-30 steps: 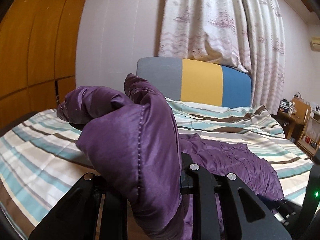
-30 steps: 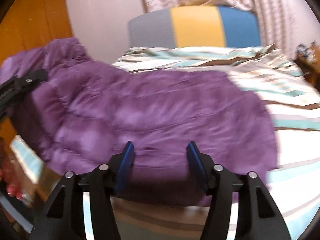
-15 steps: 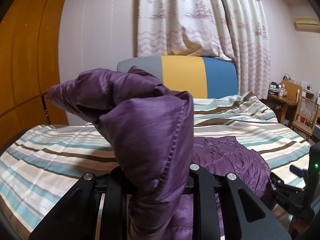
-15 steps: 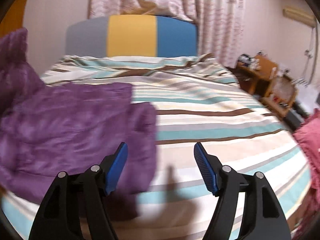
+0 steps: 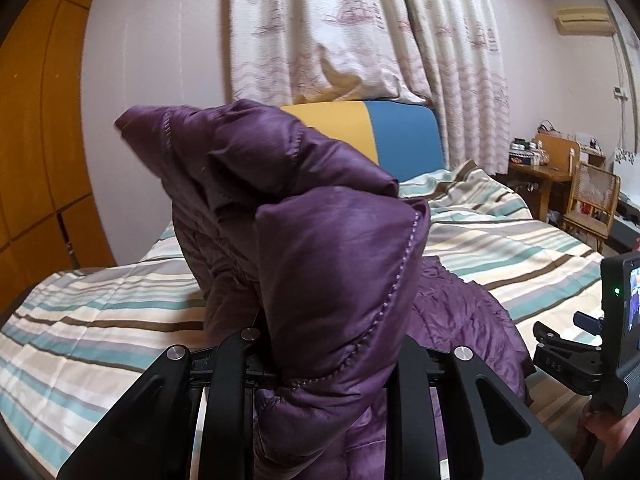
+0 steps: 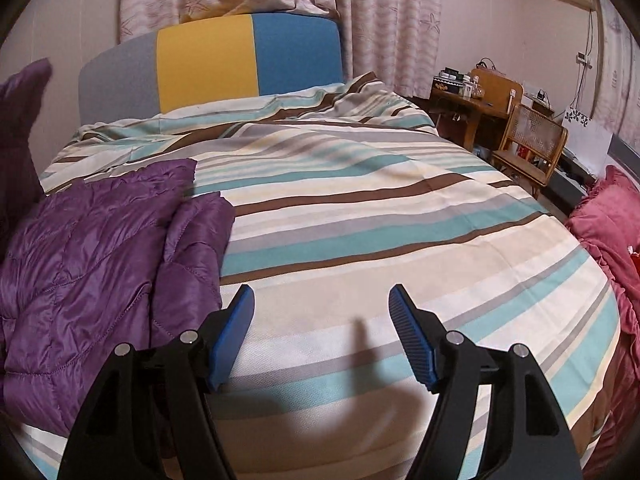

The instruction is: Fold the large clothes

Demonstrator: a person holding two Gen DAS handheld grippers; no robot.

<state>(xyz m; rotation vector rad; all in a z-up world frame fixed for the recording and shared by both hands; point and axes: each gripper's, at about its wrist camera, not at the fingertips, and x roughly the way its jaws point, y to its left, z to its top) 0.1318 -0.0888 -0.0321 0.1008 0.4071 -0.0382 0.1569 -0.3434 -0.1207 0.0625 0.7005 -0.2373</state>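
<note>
A purple quilted jacket (image 6: 92, 272) lies on the left part of a striped bed (image 6: 400, 216). My left gripper (image 5: 320, 364) is shut on a bunched fold of the jacket (image 5: 320, 248) and holds it up above the bed; the fabric hides the fingertips. The rest of the jacket trails down to the bed at the right. My right gripper (image 6: 322, 328) is open and empty, over bare bedding just right of the jacket's edge. It also shows at the right edge of the left wrist view (image 5: 580, 344).
The bed has a grey, yellow and blue headboard (image 6: 224, 64) under curtains. A wooden desk (image 6: 472, 100) and a wicker chair (image 6: 528, 144) stand at the right. A pink cloth (image 6: 604, 232) lies at the bed's right edge. Wooden cupboards (image 5: 36, 160) are at the left.
My right gripper has swung right, off the jacket, and now faces bare bedding. My left gripper has lifted and turned with the held fold, which now stands higher.
</note>
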